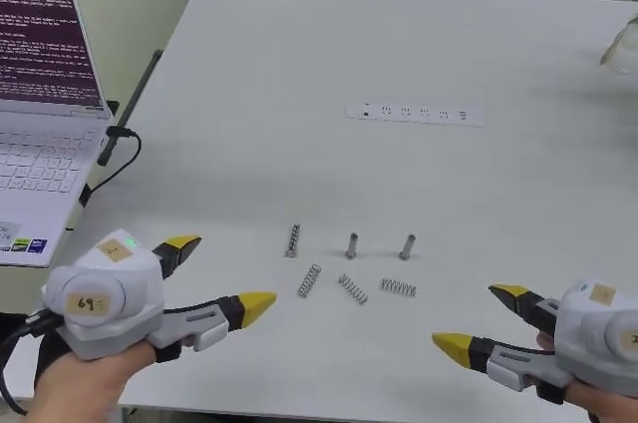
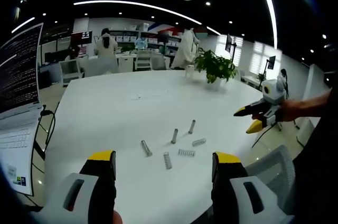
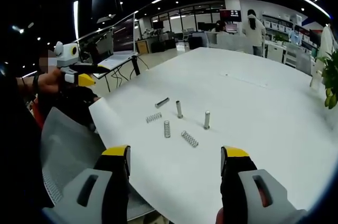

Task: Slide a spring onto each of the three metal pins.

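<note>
Left claw (image 1: 227,271) and right claw (image 1: 474,317) both spread empty, three loose coiled springs (image 1: 352,289) (silvery, lying flat) near upright pins (image 1: 351,245)

The grey middle pin (image 1: 351,245) stands upright on the white surface (image 1: 399,44), with the right pin (image 1: 407,246) upright beside it and the left pin (image 1: 293,240) lying tipped. Three loose springs (image 1: 352,288) lie flat just in front of the middle pin.

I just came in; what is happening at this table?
A person holds the left gripper and the right gripper, both open and empty, over the near edge of the white table. Three springs lie loose just in front of the three metal pins. No spring is in a gripper, so the work seems not yet begun.
</note>
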`<act>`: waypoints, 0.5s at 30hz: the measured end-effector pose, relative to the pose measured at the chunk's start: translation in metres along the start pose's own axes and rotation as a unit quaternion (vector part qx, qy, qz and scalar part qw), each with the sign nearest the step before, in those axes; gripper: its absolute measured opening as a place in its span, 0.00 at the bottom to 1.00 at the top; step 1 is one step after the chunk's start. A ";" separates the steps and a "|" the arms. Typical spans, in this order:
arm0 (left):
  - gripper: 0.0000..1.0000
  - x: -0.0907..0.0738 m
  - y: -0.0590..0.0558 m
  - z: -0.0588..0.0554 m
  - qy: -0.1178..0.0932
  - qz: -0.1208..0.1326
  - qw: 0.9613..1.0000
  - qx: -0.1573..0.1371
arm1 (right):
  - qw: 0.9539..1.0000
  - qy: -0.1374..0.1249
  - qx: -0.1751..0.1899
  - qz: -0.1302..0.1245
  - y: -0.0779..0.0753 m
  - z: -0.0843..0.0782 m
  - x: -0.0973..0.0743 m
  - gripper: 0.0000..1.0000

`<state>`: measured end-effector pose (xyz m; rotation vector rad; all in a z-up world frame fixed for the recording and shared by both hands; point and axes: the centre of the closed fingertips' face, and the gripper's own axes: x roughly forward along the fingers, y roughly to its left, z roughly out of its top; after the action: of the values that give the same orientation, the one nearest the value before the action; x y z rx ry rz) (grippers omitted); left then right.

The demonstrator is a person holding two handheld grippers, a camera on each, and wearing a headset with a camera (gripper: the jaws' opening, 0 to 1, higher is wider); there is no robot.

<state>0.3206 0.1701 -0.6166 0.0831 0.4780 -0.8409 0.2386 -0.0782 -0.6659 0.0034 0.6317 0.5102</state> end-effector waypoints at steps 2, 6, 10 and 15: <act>0.71 0.000 0.000 0.001 -0.001 -0.001 1.000 0.000 | 1.000 0.000 0.000 0.000 0.000 -0.001 -0.001 0.68; 0.70 0.001 0.000 0.002 -0.002 -0.001 1.000 0.000 | 1.000 -0.002 0.001 -0.001 0.000 0.000 -0.002 0.68; 0.70 0.001 0.001 0.003 -0.002 0.000 1.000 -0.001 | 1.000 -0.002 0.001 -0.001 -0.001 0.000 -0.002 0.68; 0.70 0.002 0.002 0.003 -0.002 0.000 1.000 -0.002 | 1.000 -0.003 0.001 -0.001 -0.001 0.002 -0.001 0.68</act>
<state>0.3241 0.1694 -0.6152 0.0770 0.4759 -0.8392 0.2395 -0.0797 -0.6639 0.0054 0.6271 0.5084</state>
